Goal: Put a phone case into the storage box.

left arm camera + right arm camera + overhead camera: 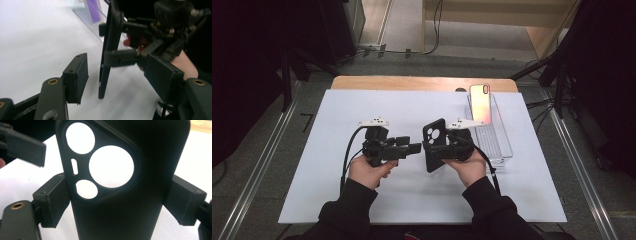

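A black phone case [435, 134] with round camera cut-outs stands upright on its lower edge at the middle of the white mat [337, 115]. My right gripper [435, 151] is shut on it across its width. In the right gripper view the case [120, 215] sits squeezed between both pads [53, 202]. My left gripper [409, 145] points at the case from the left, open. In the left gripper view the case [112, 32] is edge-on between my spread fingers [76, 75], touching neither. A shiny phone [480, 104] leans in a clear tray [502, 145] at the right.
The clear tray [86, 18] with the phone [93, 11] lies behind the case, close to my right hand [472, 167]. The mat covers most of the wooden table [412, 82]. Metal rails [257, 170] run along both sides on the floor.
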Tool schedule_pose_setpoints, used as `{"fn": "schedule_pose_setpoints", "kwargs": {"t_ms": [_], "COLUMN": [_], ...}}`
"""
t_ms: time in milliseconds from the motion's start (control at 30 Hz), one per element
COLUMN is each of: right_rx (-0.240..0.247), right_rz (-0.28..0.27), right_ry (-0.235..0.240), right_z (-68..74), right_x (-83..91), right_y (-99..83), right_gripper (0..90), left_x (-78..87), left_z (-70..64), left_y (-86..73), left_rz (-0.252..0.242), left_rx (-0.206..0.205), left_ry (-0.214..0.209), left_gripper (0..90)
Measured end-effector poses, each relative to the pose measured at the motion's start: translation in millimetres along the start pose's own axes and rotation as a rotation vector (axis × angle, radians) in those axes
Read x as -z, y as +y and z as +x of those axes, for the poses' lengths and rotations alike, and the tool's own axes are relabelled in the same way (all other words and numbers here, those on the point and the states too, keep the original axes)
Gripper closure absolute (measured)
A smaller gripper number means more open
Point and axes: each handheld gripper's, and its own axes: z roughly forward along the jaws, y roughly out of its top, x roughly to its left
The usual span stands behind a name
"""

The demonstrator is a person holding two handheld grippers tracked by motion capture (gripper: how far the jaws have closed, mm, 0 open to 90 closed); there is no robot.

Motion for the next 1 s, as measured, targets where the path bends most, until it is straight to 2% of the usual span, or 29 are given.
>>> {"fn": "schedule_pose_setpoints", "kwargs": {"t_ms": [67,200,400,533,800,867,1000], "right_rx": [0.0,0.007,0.014,0.025,0.044,0.041,0.039], "right_rz": [0.001,0.008,0.016,0.032,0.037,0.034,0.03], "right_ry": [0.003,0.012,0.067,0.089,0.132,0.139,0.148], "right_z": [-1.3,-4.0,-8.2,-8.1,-8.9,-9.8,-11.9], "right_x": [1.0,2.6,6.0,8.9,14.7,16.4,19.9], "right_y": [0.6,2.0,5.7,8.7,13.3,14.3,16.5], "right_gripper": [12.6,12.6,12.6,12.6,12.6,12.6,12.6], "left_x": [1.8,4.5,5.2,6.8,10.3,10.9,14.6], "left_z": [1.4,6.6,13.8,16.6,26.0,26.5,28.8], "left_y": [-2.5,-8.2,-15.1,-20.2,-34.7,-37.8,-42.9], "left_rz": [0.008,0.046,0.095,0.123,0.181,0.2,0.223], "left_rx": [-0.007,-0.02,-0.029,-0.065,-0.094,-0.104,-0.118], "left_ry": [-0.004,-0.019,-0.055,-0.024,-0.04,-0.02,-0.015], "left_gripper": [32.5,32.5,32.5,32.5,32.5,32.5,32.5]}}
